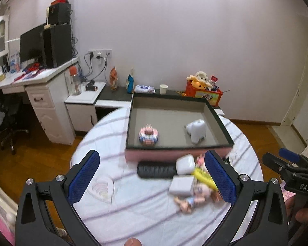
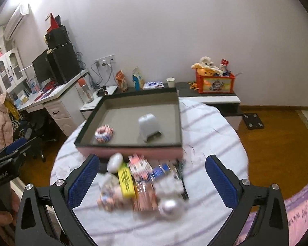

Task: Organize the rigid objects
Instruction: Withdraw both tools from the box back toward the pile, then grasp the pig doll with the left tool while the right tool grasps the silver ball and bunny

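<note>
1. The left gripper [image 1: 152, 178] has its jaws wide apart and nothing between them; it hangs over the near left part of the striped bed cover [image 1: 104, 143].
2. The box [image 1: 131, 114], pink outside and grey inside, stands toward the far edge of the cover. Inside it, a small pink block toy [image 1: 148, 137] lies near the left front corner and a white tooth-shaped piece [image 1: 196, 130] is at the right side.
3. Just before the front wall of the box lies the heap of loose things: a black ribbed cylinder [image 1: 156, 169], a white case [image 1: 185, 164], a flat white block [image 1: 181, 185], a yellow bar [image 2: 125, 179], a small doll [image 1: 192, 198] and a silver ball [image 2: 170, 207]. They touch and overlap.
4. These look light and stiff. I judge the cylinder may roll and the ball may slip, so hold them across the middle. The white block is best taken on its flat sides.
5. The right gripper [image 2: 152, 178] is also fully spread and empty, above the heap.
6. The front wall of the box stands in the way, so each thing must be lifted over it.
</note>
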`<action>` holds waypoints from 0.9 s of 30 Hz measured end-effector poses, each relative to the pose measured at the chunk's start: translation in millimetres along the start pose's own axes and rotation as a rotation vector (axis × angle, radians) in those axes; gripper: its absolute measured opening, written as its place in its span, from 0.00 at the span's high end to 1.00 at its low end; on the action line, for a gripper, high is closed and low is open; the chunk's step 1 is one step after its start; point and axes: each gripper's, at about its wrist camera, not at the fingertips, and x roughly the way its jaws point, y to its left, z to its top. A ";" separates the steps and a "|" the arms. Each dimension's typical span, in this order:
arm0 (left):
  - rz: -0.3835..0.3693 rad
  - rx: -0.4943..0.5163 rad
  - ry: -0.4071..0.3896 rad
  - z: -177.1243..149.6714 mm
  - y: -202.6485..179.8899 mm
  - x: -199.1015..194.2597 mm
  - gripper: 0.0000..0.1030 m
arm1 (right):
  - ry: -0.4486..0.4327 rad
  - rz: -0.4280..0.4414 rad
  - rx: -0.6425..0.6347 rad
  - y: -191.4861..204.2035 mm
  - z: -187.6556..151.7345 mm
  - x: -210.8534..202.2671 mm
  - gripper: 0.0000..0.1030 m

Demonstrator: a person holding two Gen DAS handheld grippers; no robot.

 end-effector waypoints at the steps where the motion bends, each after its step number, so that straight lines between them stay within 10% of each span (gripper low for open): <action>1: -0.003 -0.003 0.009 -7.1 -0.2 -0.9 0.00 | 0.005 -0.006 0.000 -1.4 -7.0 -3.1 0.00; 27: -0.042 0.069 0.151 -84.8 -27.8 23.2 0.00 | 0.104 -0.059 0.023 -20.9 -78.3 4.4 0.00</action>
